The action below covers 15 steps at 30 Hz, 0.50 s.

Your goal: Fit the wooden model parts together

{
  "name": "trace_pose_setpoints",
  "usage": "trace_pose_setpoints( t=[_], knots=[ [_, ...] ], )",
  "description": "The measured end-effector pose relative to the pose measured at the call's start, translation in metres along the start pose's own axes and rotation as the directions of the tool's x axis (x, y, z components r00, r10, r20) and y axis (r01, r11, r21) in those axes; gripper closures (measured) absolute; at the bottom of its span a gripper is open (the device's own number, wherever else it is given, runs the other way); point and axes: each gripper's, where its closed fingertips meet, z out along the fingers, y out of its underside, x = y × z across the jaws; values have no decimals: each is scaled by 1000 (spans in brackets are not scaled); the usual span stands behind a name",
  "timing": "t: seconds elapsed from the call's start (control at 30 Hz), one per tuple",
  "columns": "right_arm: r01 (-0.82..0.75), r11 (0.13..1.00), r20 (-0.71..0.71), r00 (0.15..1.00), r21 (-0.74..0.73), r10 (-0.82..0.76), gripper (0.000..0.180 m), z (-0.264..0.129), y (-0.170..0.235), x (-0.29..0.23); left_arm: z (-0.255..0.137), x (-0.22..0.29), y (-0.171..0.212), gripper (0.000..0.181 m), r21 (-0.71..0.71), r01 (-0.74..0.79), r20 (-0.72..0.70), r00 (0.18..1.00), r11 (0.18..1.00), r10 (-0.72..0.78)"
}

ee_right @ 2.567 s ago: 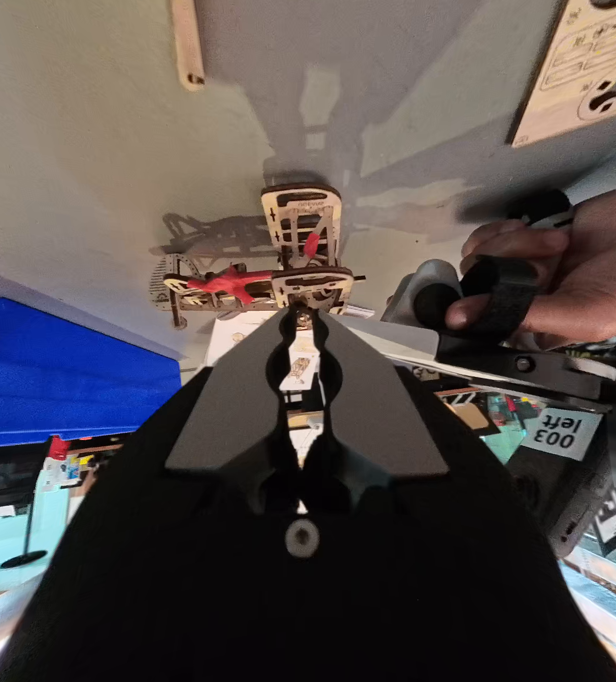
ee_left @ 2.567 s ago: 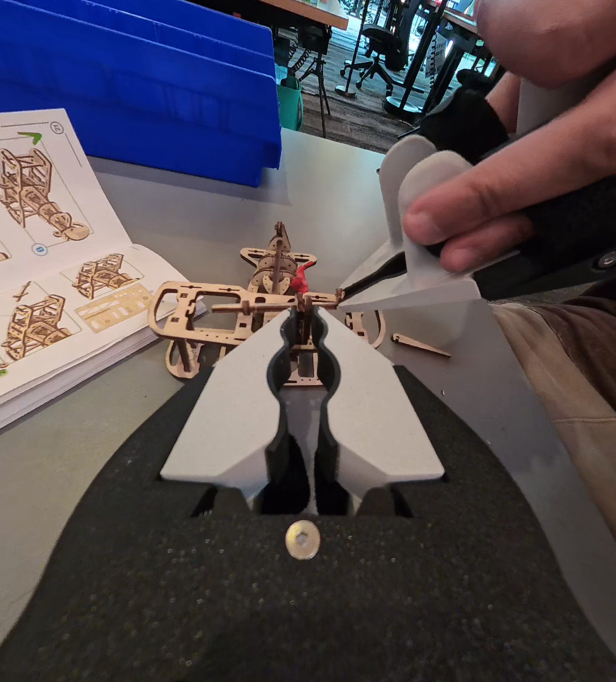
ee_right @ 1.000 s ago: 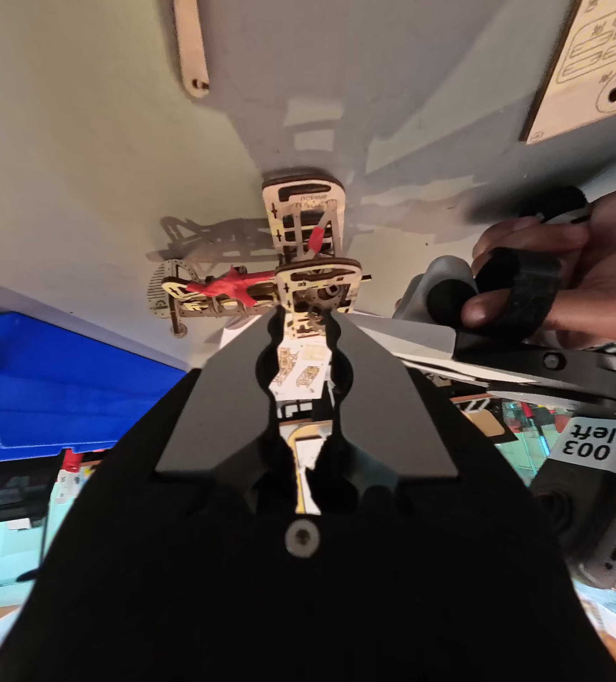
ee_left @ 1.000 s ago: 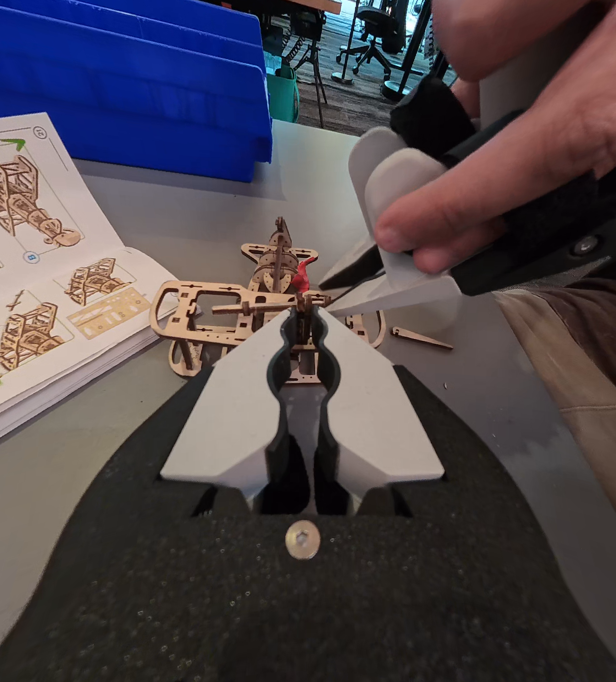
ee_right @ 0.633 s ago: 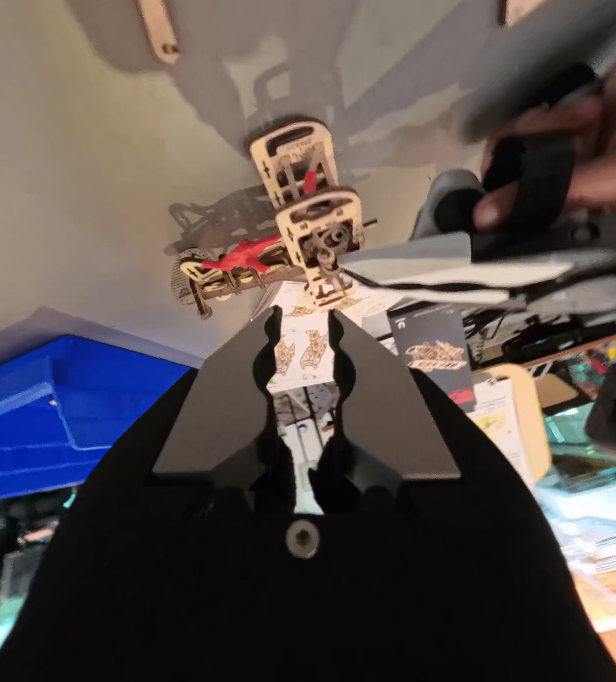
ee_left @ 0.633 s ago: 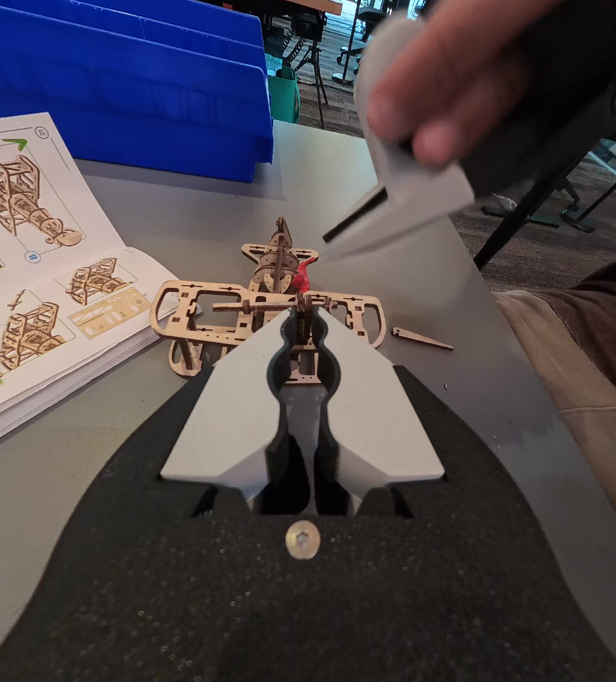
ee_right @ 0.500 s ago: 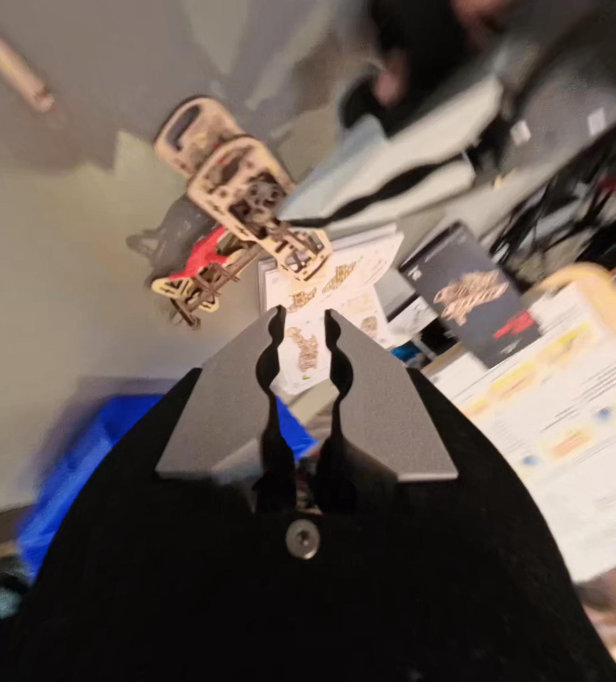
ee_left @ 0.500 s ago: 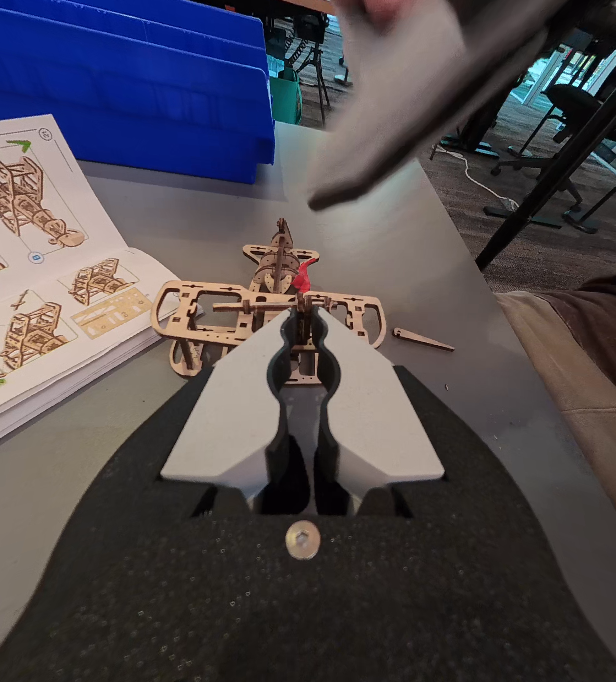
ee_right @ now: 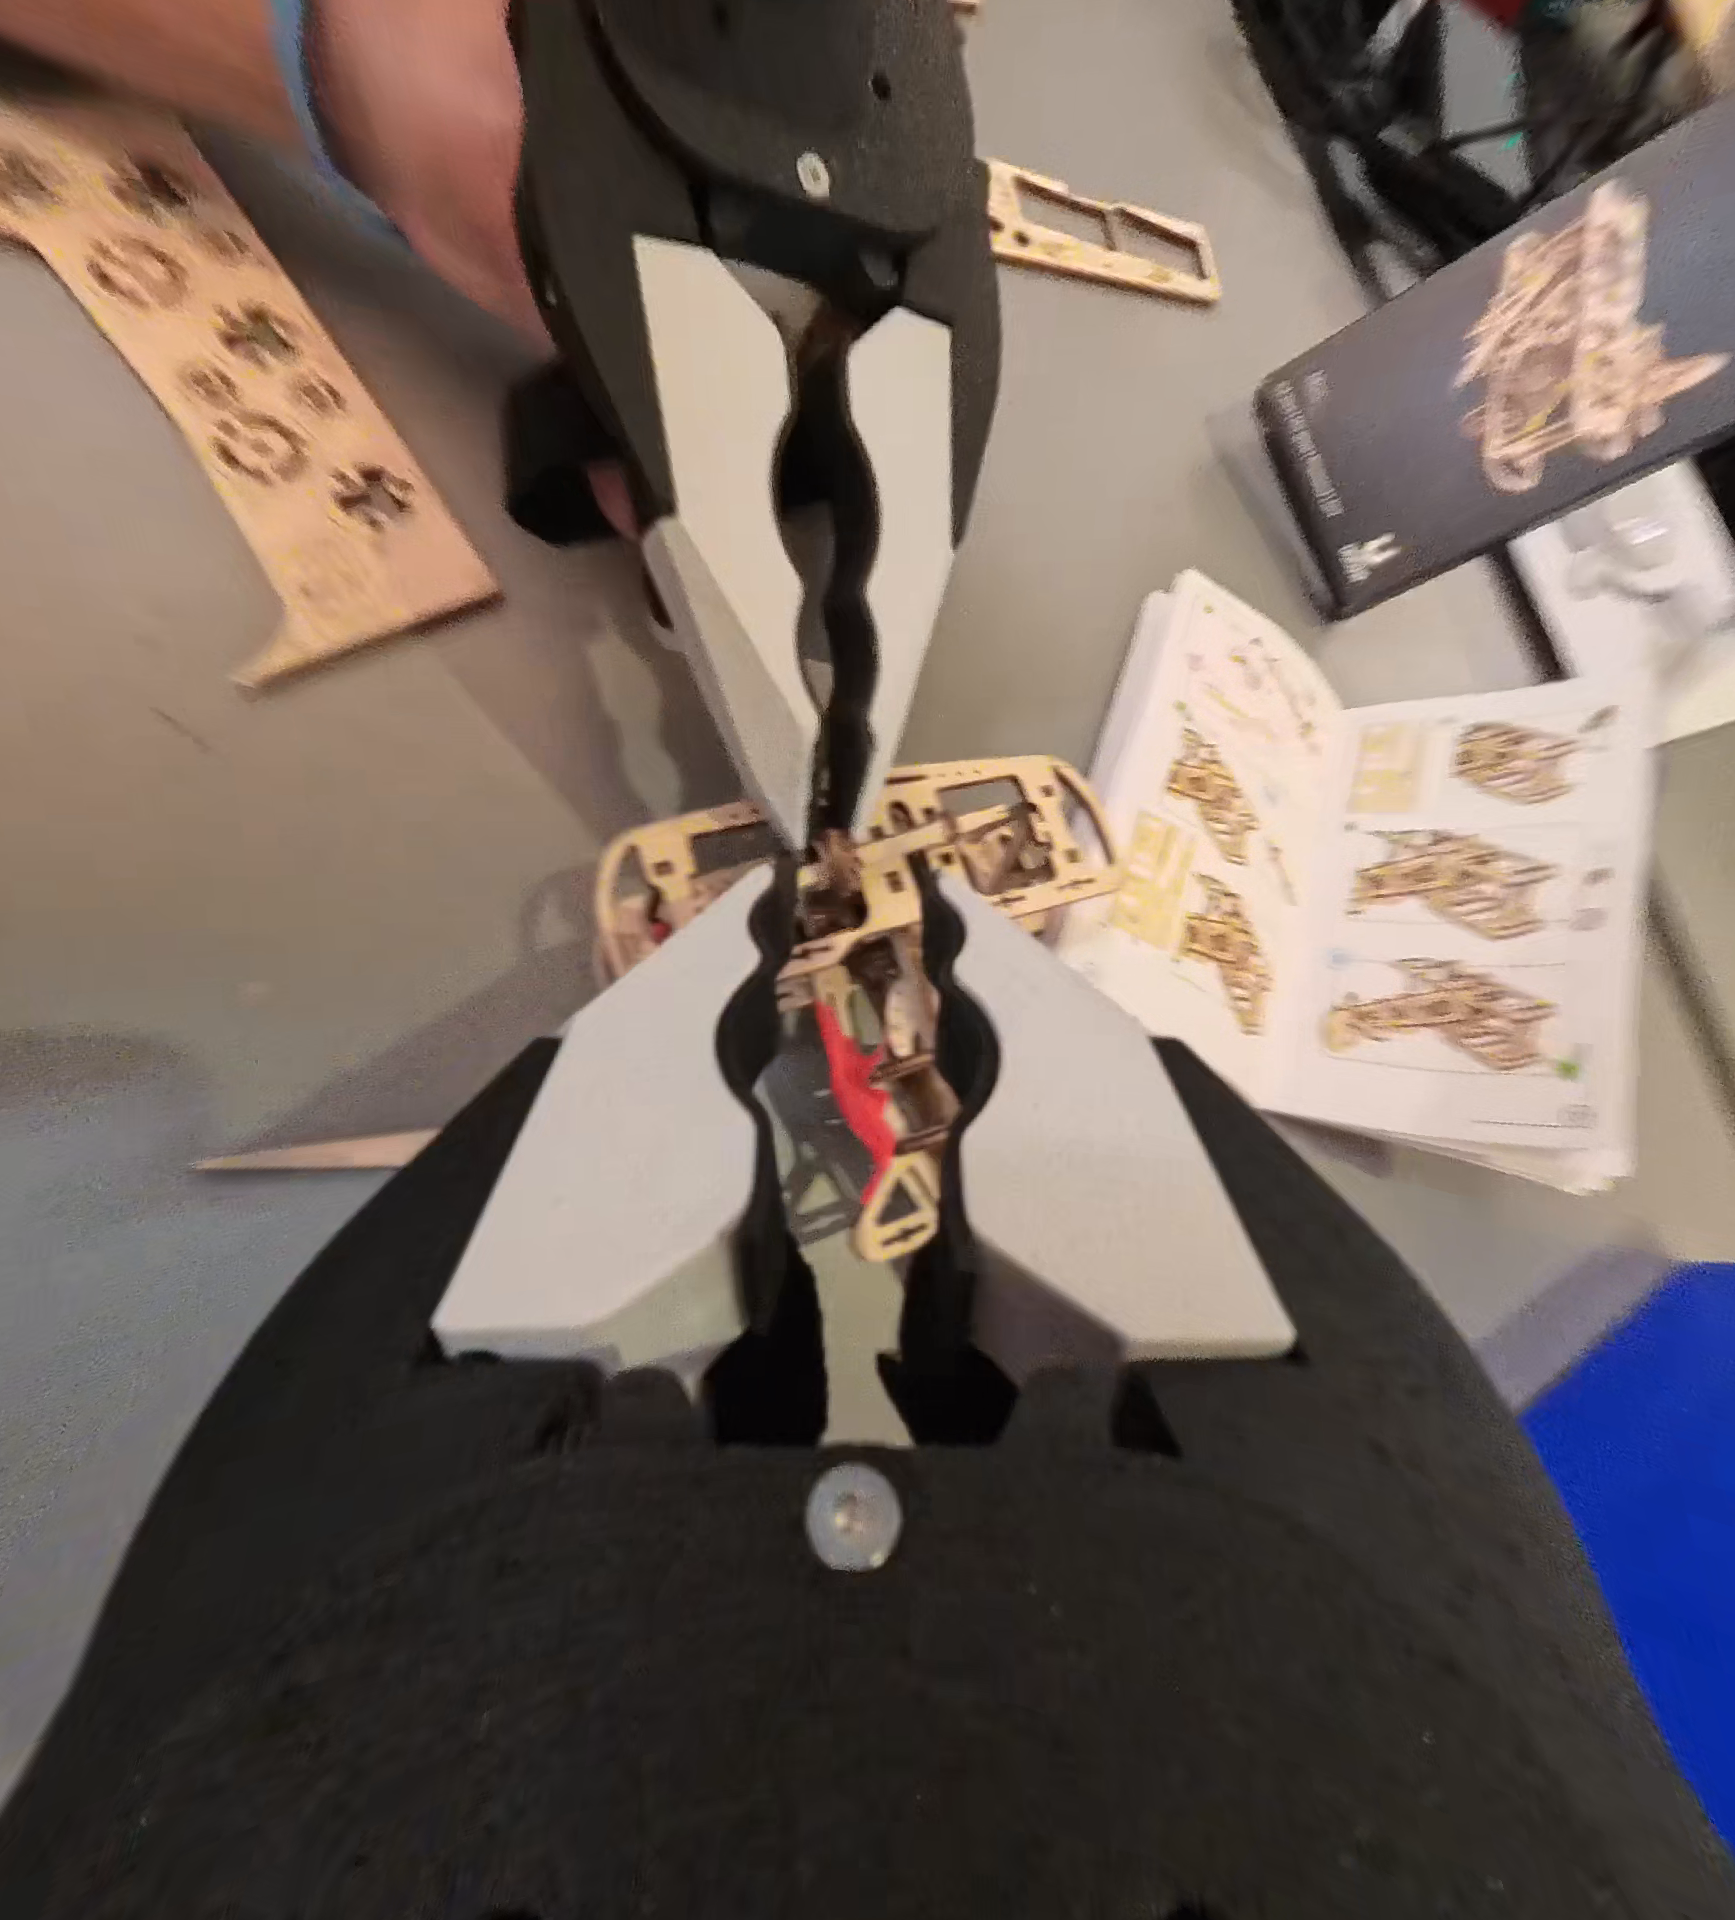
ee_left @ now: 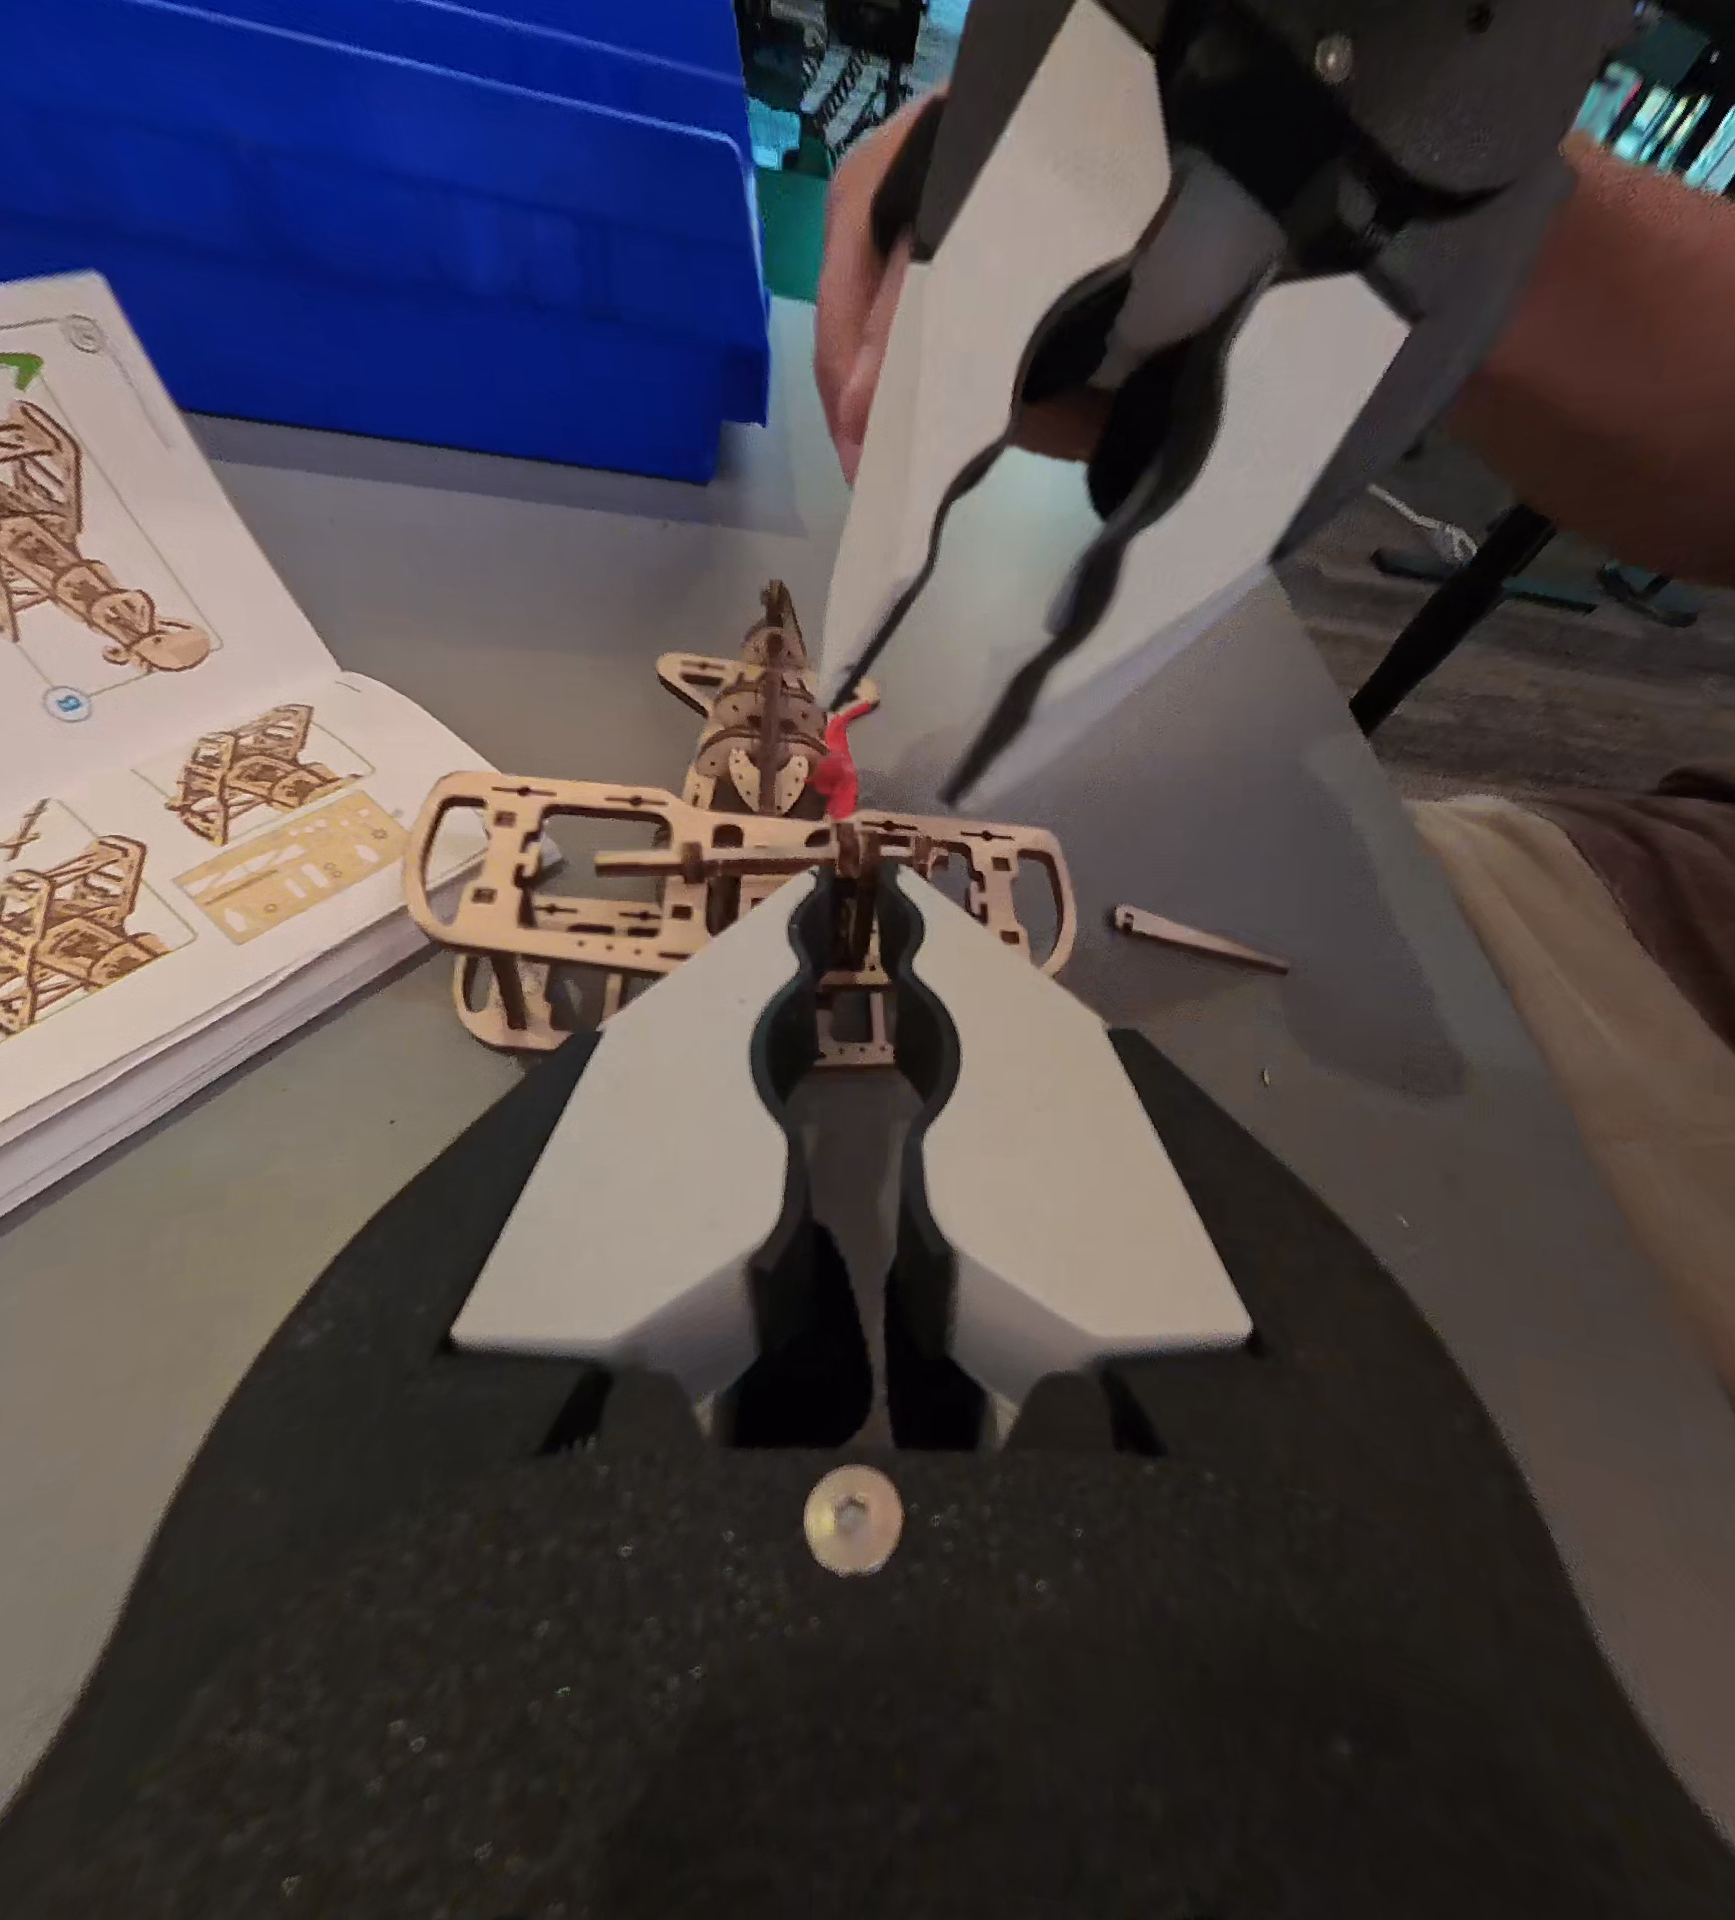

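A wooden plane model (ee_left: 634,862) with a red part (ee_left: 835,764) stands on the grey table (ee_left: 167,1299). My left gripper (ee_left: 852,883) is shut on the model's front end and holds it. My right gripper (ee_left: 899,743) is open and comes down from the upper right over the tail side. In the right wrist view the right gripper (ee_right: 852,888) has its jaws on either side of the model (ee_right: 998,831) and its red part (ee_right: 858,1091). I cannot tell if they touch it. The left gripper (ee_right: 821,831) faces it from the far side.
An open instruction booklet (ee_left: 63,727) lies to the left, also in the right wrist view (ee_right: 1414,883). Blue bins (ee_left: 323,208) stand behind. A small wooden spike (ee_left: 1201,940) lies right of the model. A cut-out wooden sheet (ee_right: 219,364), a wooden frame piece (ee_right: 1102,239) and a dark box (ee_right: 1569,312) lie farther off. The tips of both grippers are at nearly the same place.
My right gripper opened, let go of the model's right side, swung up and around, and now comes down over the fuselage facing the left gripper. The left gripper and the model stayed put.
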Motion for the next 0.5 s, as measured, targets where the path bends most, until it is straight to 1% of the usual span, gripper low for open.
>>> trace_pose_setpoints(
  t=[0.03,0.07,0.17,0.3,0.33,0.4,0.5],
  knots=[
    [45,999,-39,998,1,-45,163,1,2,4,1,1,0,176,-2,-9,5,1000,1000,9],
    [67,998,-41,997,2,-67,163,3,4,4,1,1,0,176,-1,-14,9,1000,1000,14],
    [23,999,86,996,28,-25,164,8,5,-7,1,0,0,176,-2,-1,-1,1000,1000,1],
    [20,998,153,988,68,-30,161,9,3,-8,0,0,0,175,0,9,-2,1000,1000,-9],
    [23,998,172,985,58,-32,157,9,5,-9,0,-1,0,176,1,7,2,1000,1000,-7],
    [23,999,188,982,40,-30,156,7,8,-8,0,-1,0,175,0,5,7,1000,1000,-5],
    [0,996,200,980,87,-17,154,9,4,-11,0,-2,0,176,2,5,11,1000,1000,-5]
  ],
)
